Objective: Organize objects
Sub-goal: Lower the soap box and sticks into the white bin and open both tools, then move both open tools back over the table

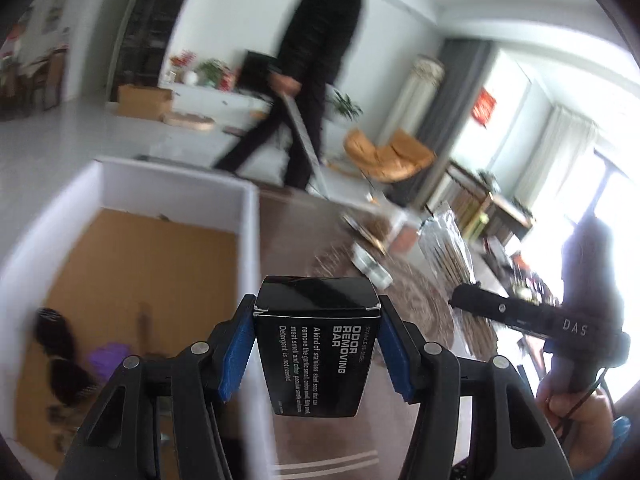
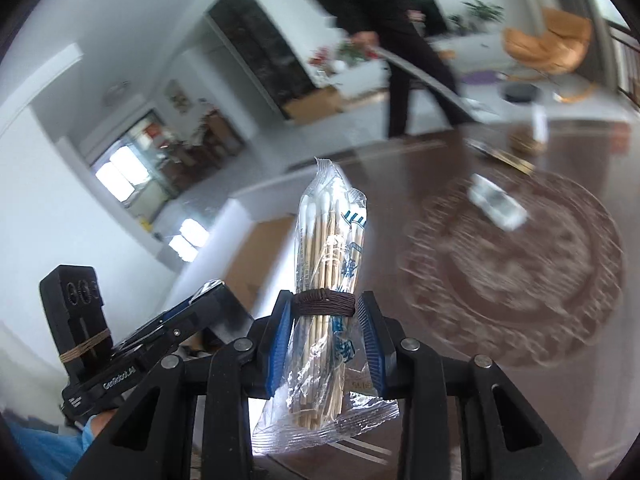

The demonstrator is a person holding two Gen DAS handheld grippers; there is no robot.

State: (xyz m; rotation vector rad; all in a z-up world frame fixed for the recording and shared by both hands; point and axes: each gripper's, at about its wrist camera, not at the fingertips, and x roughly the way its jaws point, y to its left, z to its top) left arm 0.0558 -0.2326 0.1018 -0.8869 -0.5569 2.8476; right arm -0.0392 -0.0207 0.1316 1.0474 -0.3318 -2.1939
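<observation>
Left gripper (image 1: 317, 344) is clamped w/ blue ribbed pads on a glossy black carton (image 1: 318, 344) printed "ODOR REMOVING BAR", held above the dark table, beside the white box (image 1: 250, 240). Right gripper (image 2: 325, 344) pinches a crinkly clear pack of wooden cotton swabs (image 2: 326, 280), brown cord-wrapped.

White walls (image 1: 240, 8), bright windows (image 1: 616, 208), tan chair (image 1: 388, 156), dark table (image 2: 480, 152).
</observation>
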